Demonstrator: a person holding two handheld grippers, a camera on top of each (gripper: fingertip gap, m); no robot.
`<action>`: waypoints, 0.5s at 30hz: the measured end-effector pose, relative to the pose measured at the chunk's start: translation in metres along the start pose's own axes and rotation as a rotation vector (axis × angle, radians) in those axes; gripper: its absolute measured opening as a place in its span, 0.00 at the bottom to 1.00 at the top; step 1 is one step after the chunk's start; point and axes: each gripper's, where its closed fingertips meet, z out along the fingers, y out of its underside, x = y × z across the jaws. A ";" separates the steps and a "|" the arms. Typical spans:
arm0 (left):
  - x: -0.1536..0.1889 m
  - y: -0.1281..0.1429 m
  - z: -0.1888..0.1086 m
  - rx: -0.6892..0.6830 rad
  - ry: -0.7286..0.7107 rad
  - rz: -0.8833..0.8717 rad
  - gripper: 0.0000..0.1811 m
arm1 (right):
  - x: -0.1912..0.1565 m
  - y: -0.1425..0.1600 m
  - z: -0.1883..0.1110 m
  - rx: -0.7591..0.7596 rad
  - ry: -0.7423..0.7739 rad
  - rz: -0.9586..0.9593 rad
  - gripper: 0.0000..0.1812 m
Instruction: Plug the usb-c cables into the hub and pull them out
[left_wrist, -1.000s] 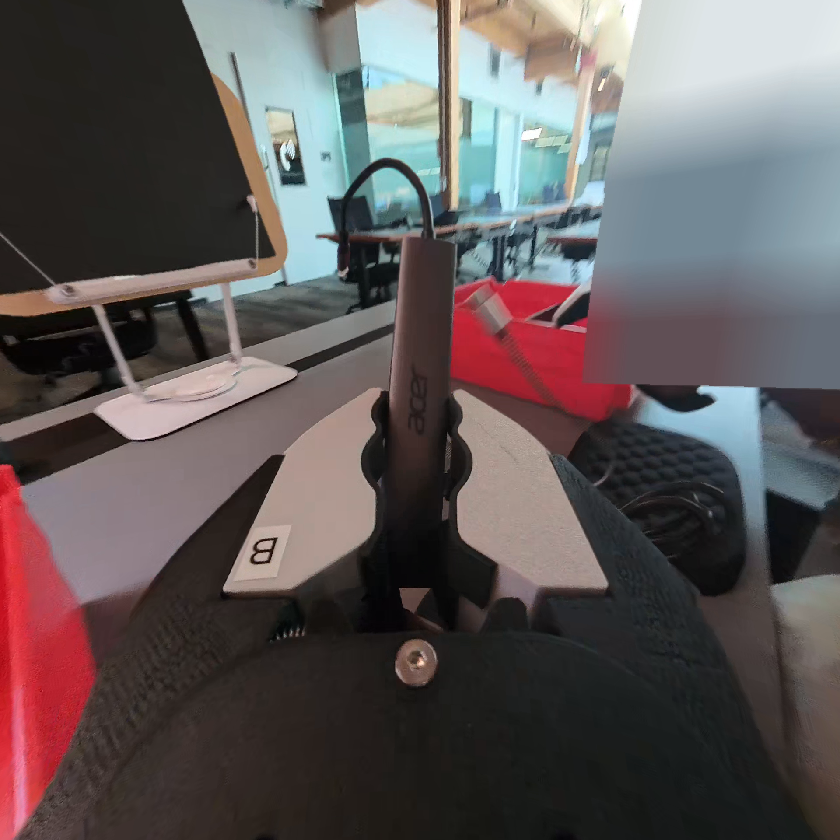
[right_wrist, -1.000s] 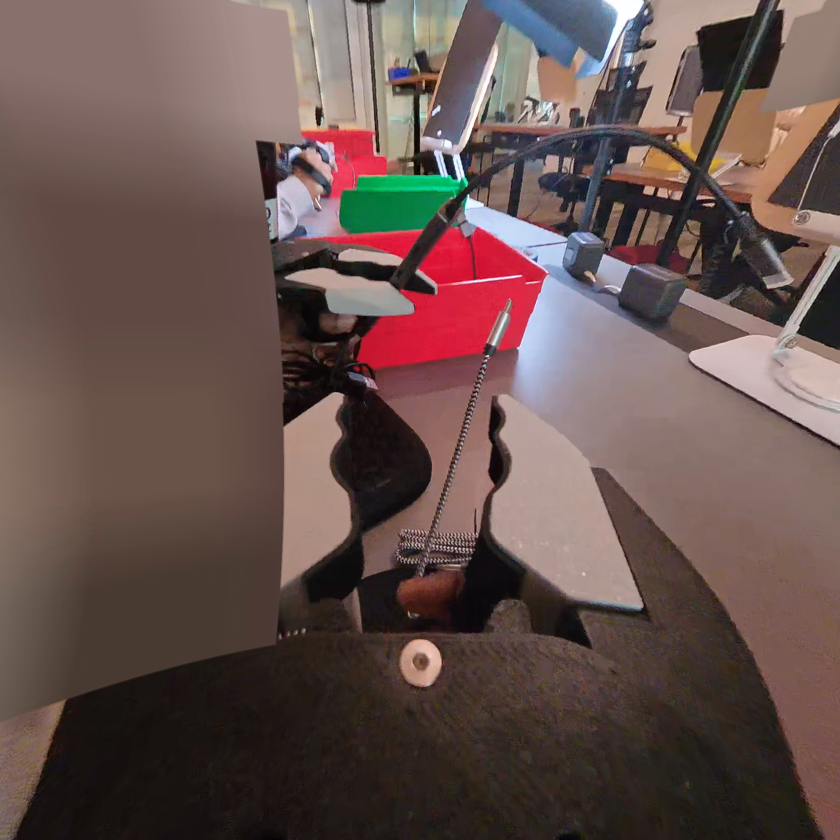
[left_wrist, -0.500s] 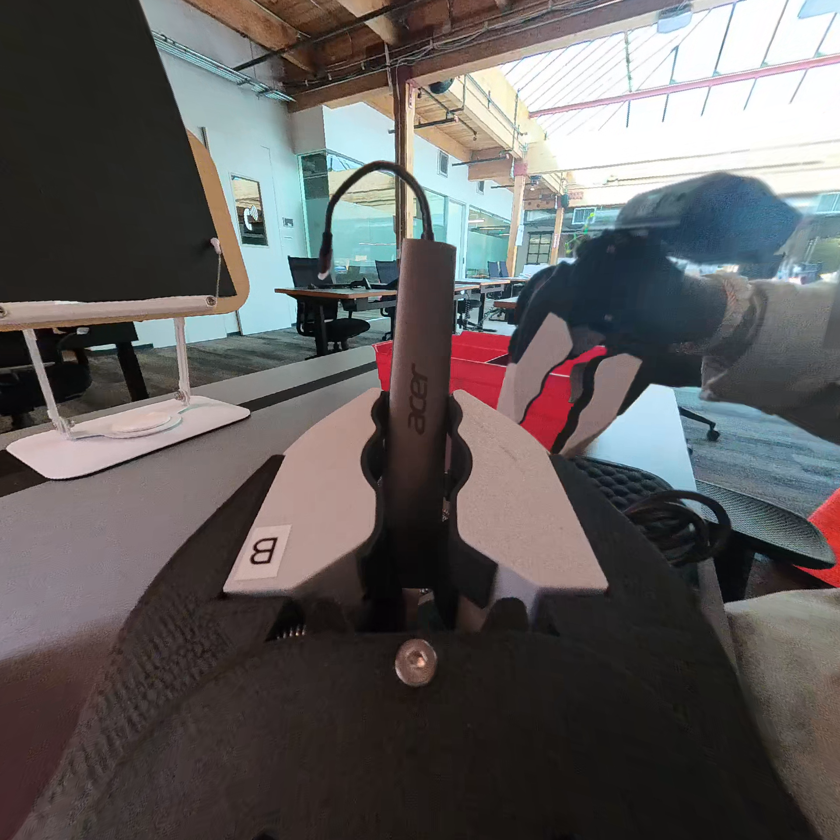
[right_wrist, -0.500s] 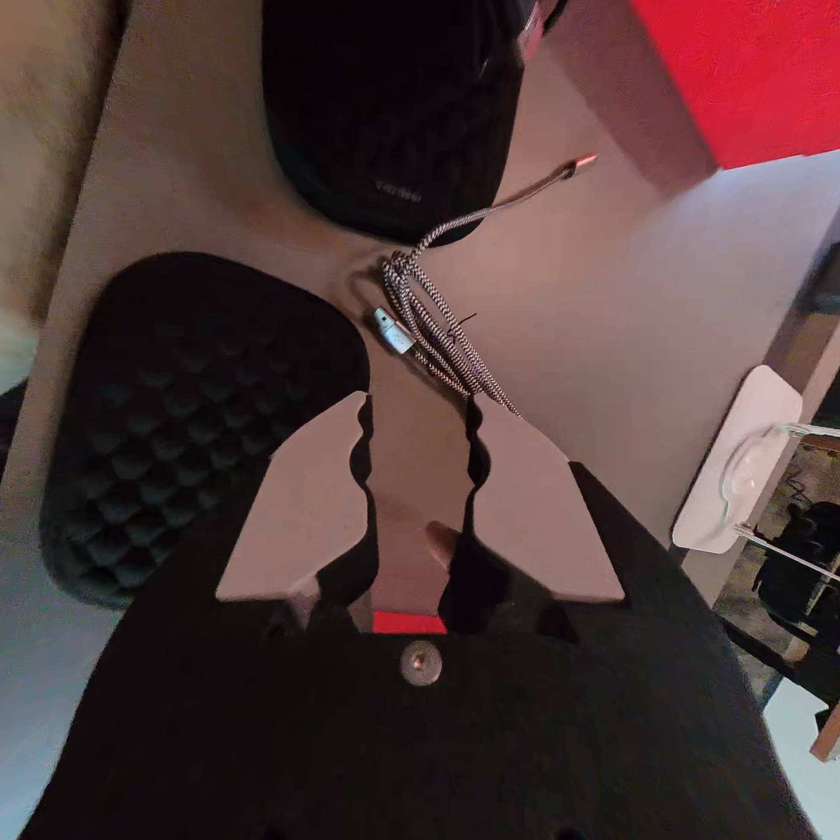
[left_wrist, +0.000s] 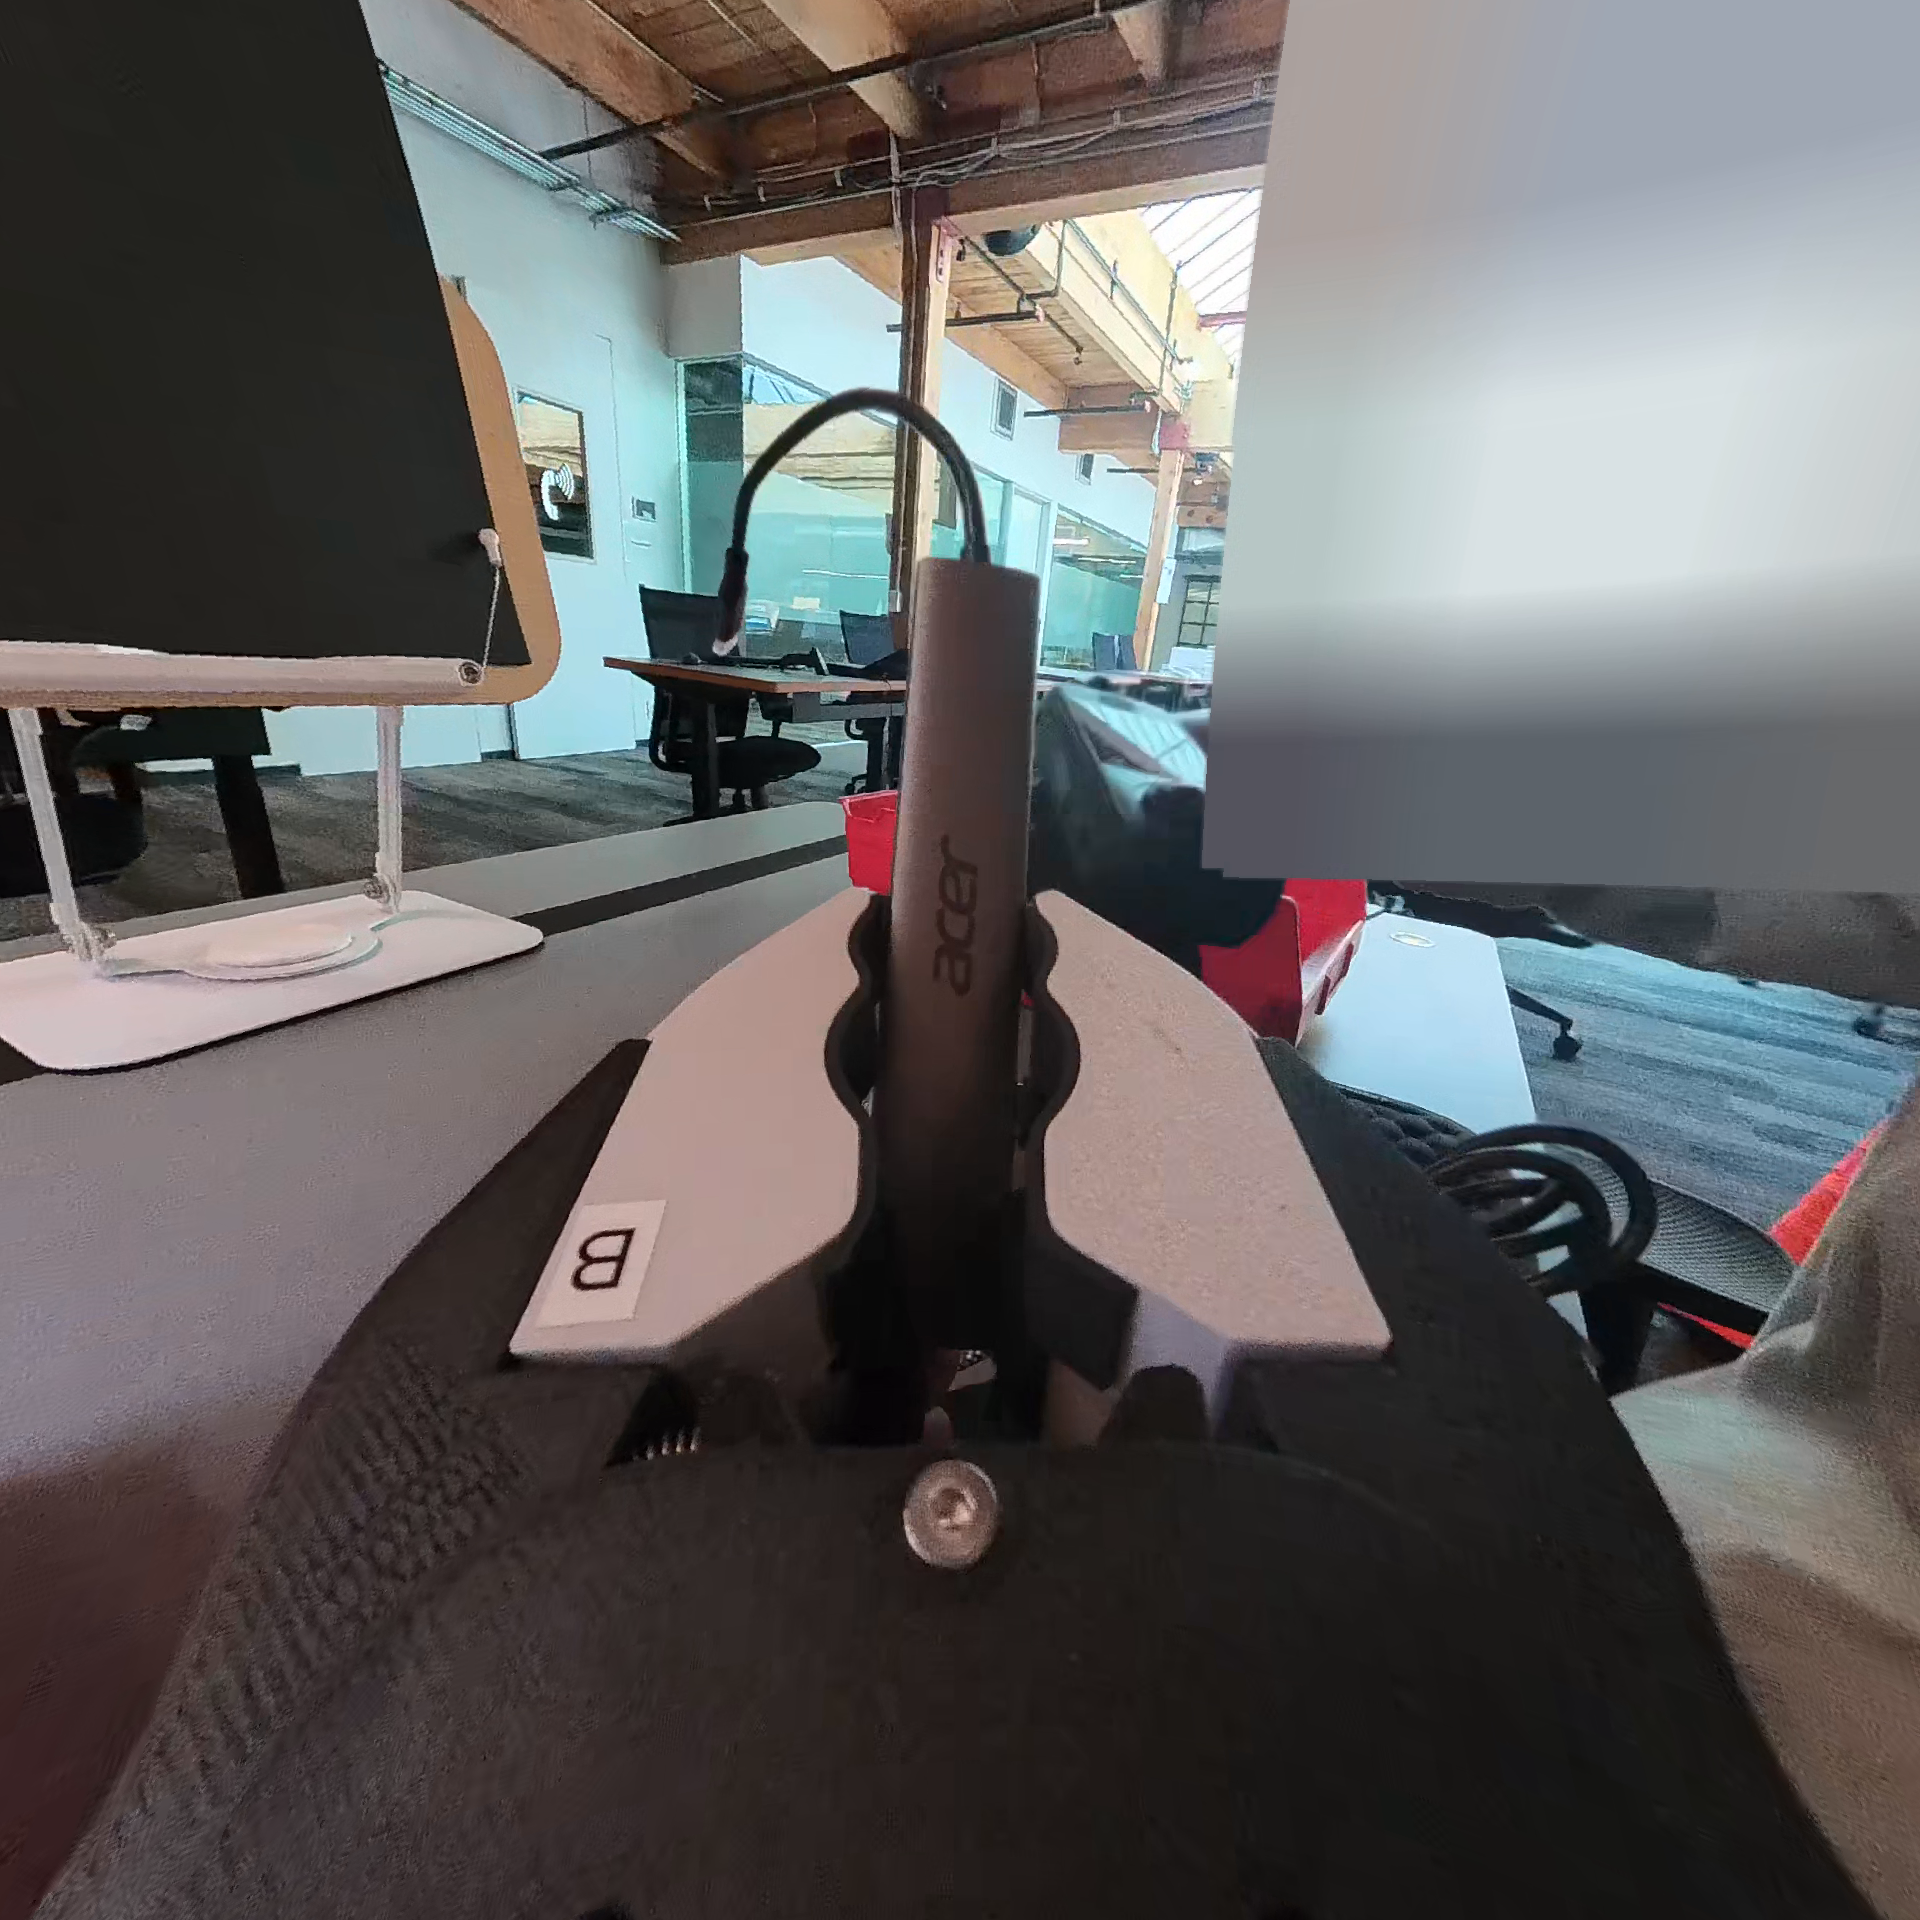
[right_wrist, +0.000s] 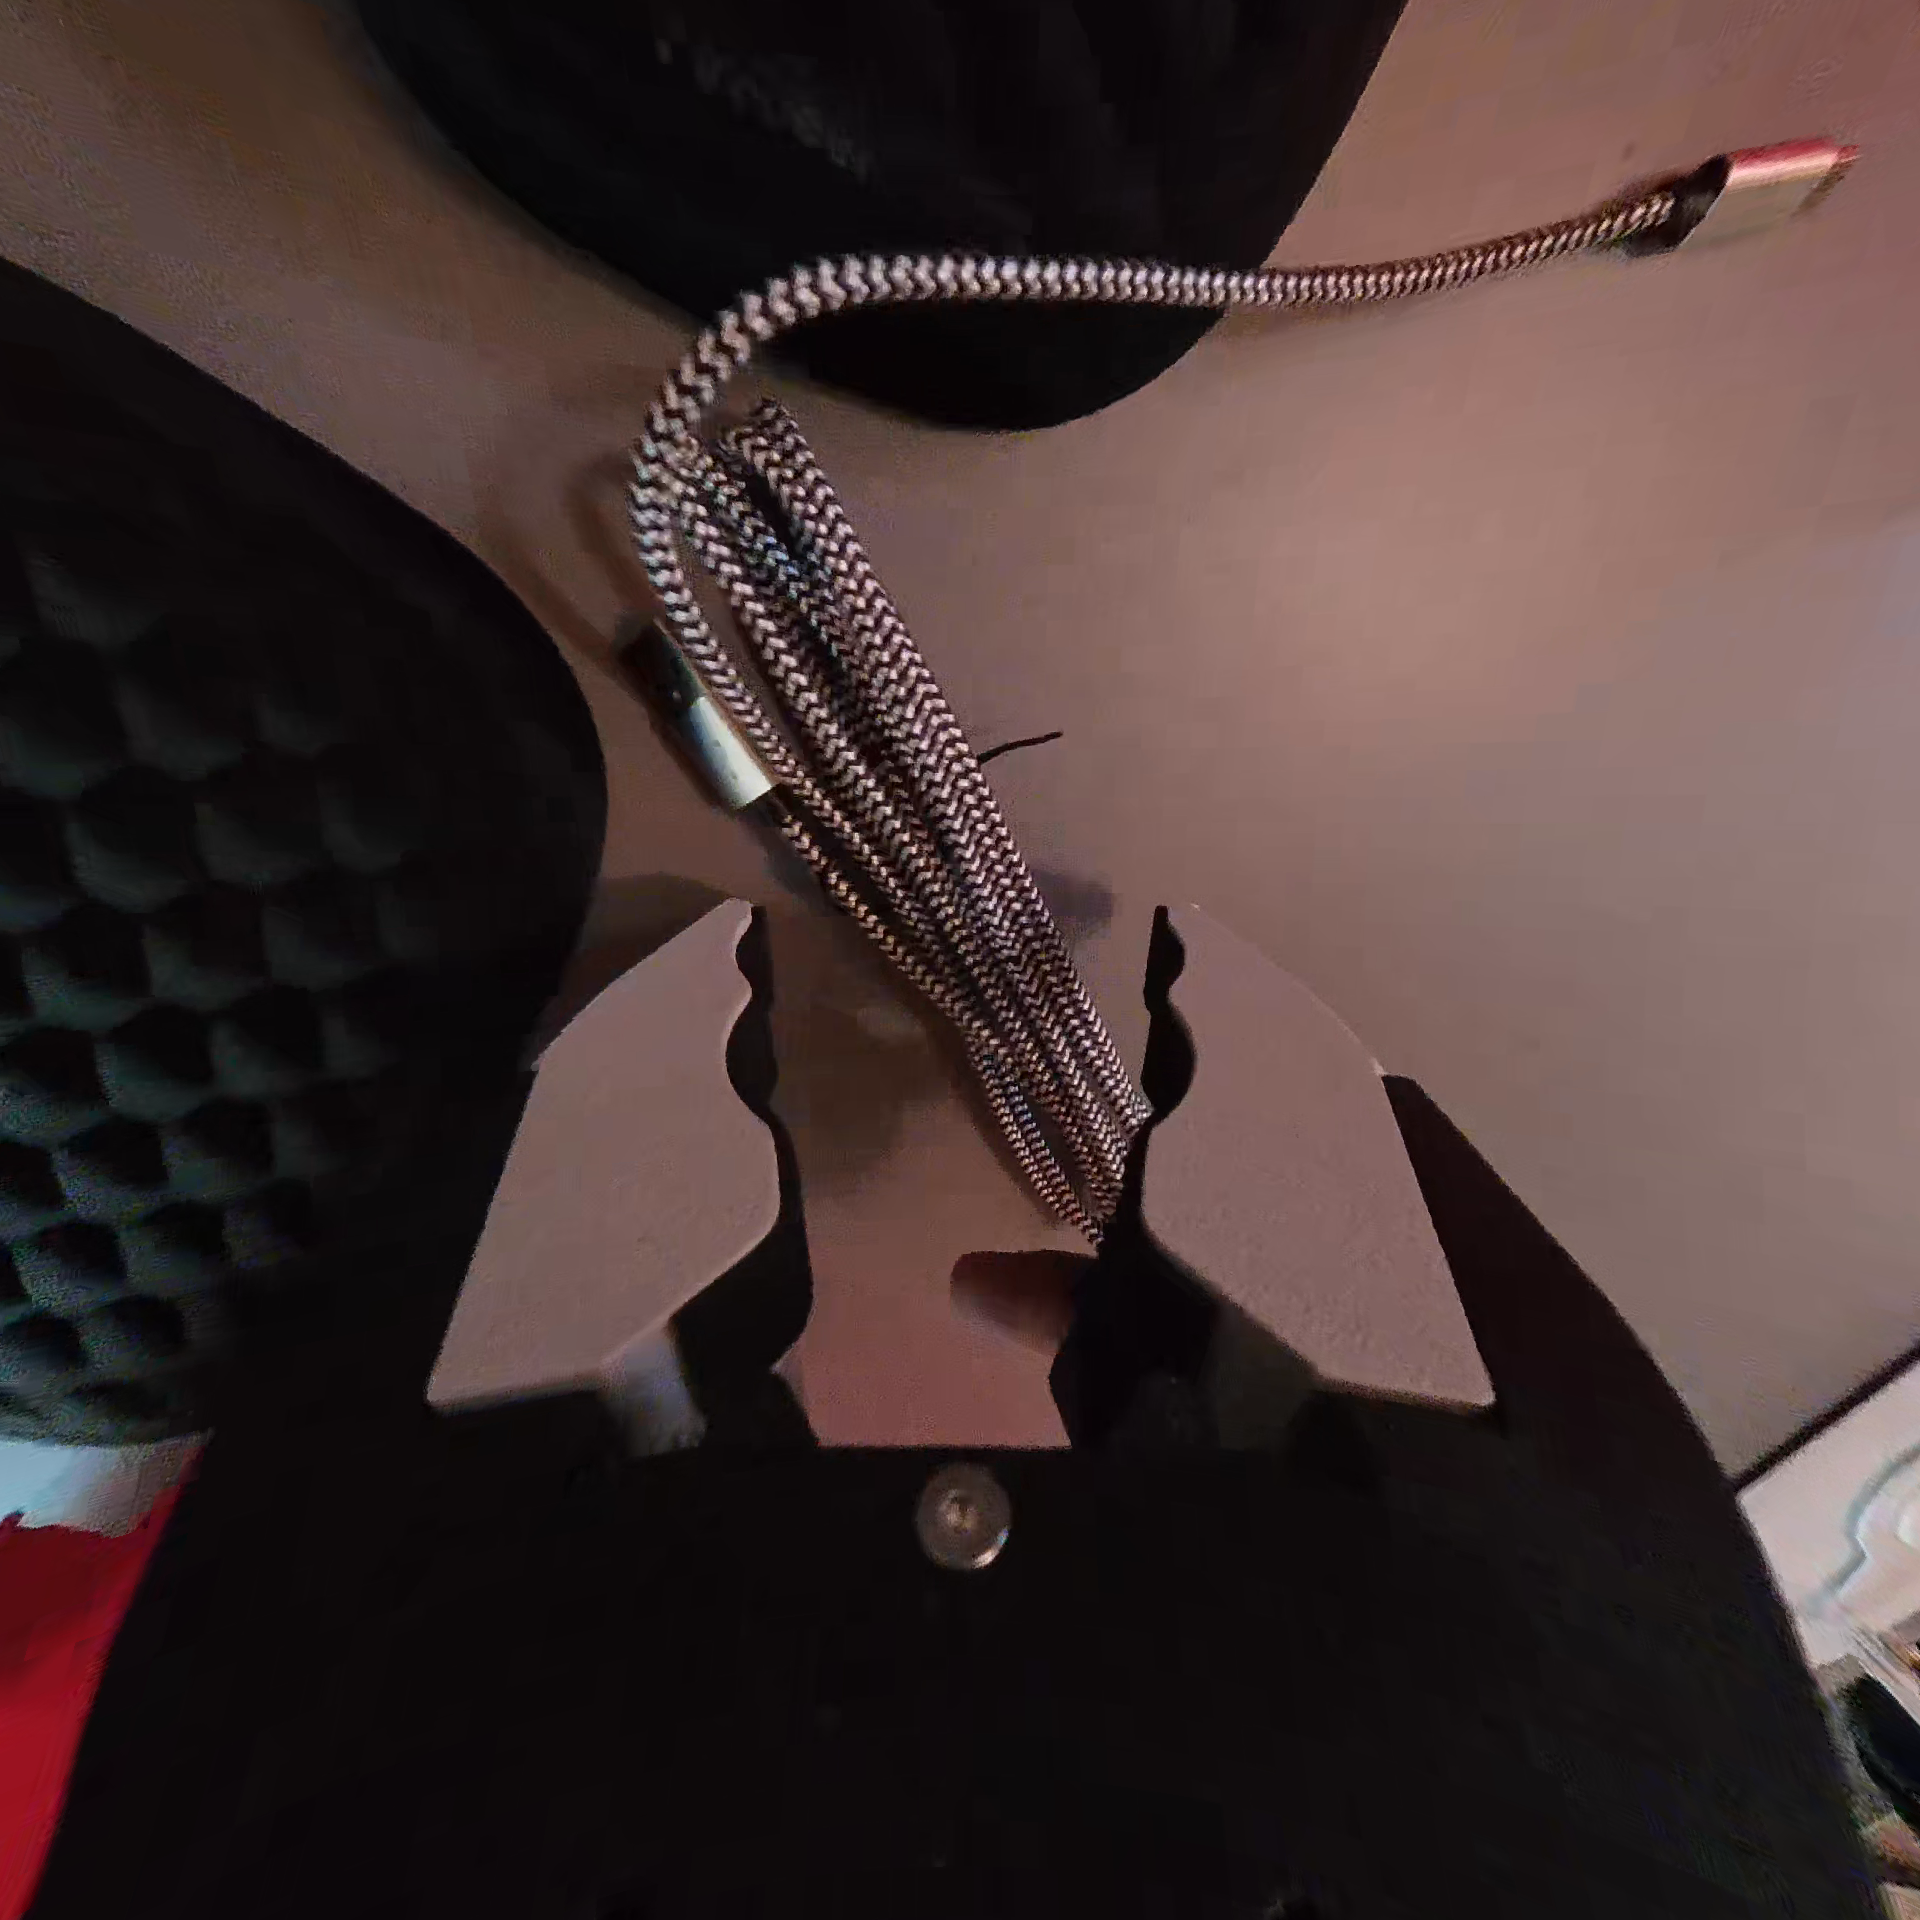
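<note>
Left wrist view: your left gripper (left_wrist: 951, 997) clamps the grey hub (left_wrist: 961, 883) upright at frame centre. Your right gripper (right_wrist: 956, 935) gapes wide over the braided cable (right_wrist: 883, 790), gripping nothing

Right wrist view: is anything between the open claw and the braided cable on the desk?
Nothing visible blocks it. The right claw is open just above the bundled cable, whose lower loops already lie between its fingers. Two black pads lie beside and beyond the bundle, not over the part at the claw.

Left tongs (left_wrist: 956, 997) are clamped shut on something; right tongs (right_wrist: 961, 1029) gape apart, seemingly pointing downward.
</note>
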 end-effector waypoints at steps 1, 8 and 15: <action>0.000 0.000 0.000 -0.002 0.003 0.004 0.12 | 0.001 -0.001 0.003 0.010 -0.032 0.009 0.36; -0.003 0.005 -0.002 -0.023 -0.019 0.007 0.12 | 0.000 -0.008 0.002 0.088 -0.018 -0.038 0.07; -0.008 0.004 -0.009 0.016 -0.051 -0.020 0.12 | 0.001 -0.005 -0.097 0.146 0.374 0.068 0.06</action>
